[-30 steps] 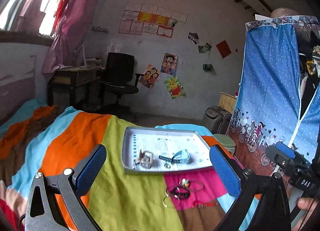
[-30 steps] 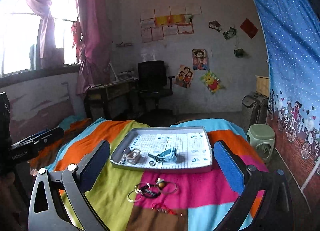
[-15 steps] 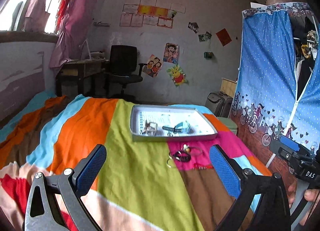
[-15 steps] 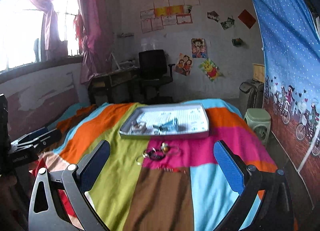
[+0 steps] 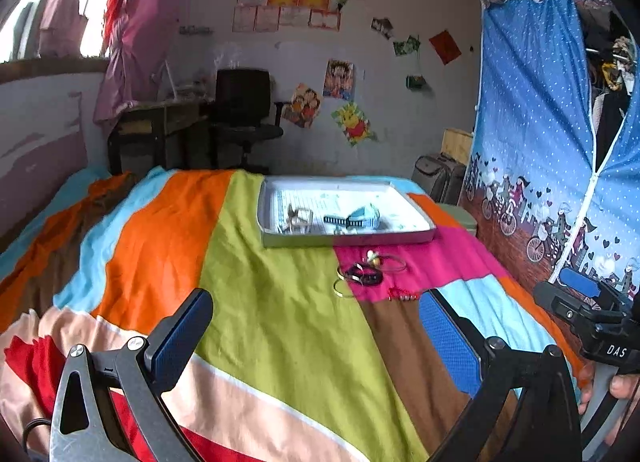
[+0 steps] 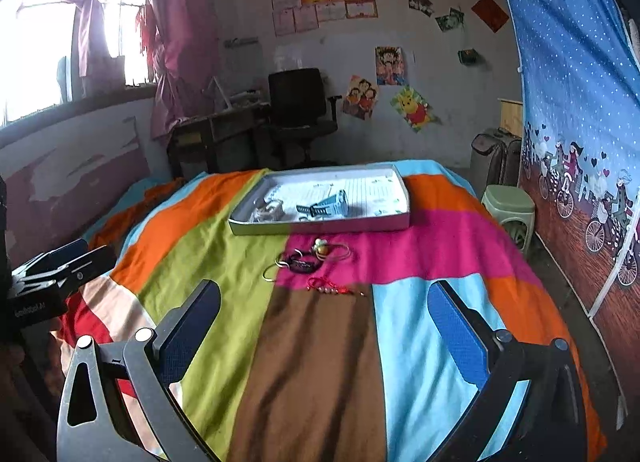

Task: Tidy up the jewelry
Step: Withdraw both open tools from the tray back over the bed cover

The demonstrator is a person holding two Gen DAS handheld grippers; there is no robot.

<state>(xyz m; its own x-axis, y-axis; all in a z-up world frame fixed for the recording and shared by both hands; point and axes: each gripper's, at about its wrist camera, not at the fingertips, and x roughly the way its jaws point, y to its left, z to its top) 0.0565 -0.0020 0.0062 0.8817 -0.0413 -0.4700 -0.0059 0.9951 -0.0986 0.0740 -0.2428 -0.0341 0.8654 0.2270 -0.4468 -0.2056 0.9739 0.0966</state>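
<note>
Claws over bed
Left claw [image 5: 316,336] and right claw [image 6: 324,324]: wide apart, holding nothing, clear of bracelets [image 6: 306,260].

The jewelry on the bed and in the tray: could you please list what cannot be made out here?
- Pale pieces at the tray's left end: too small, both views.
- Cluster of rings and cords on the blanket: overlapping; count unclear.
- Red beaded strand: partly hidden by the left gripper's finger, left view.
</note>
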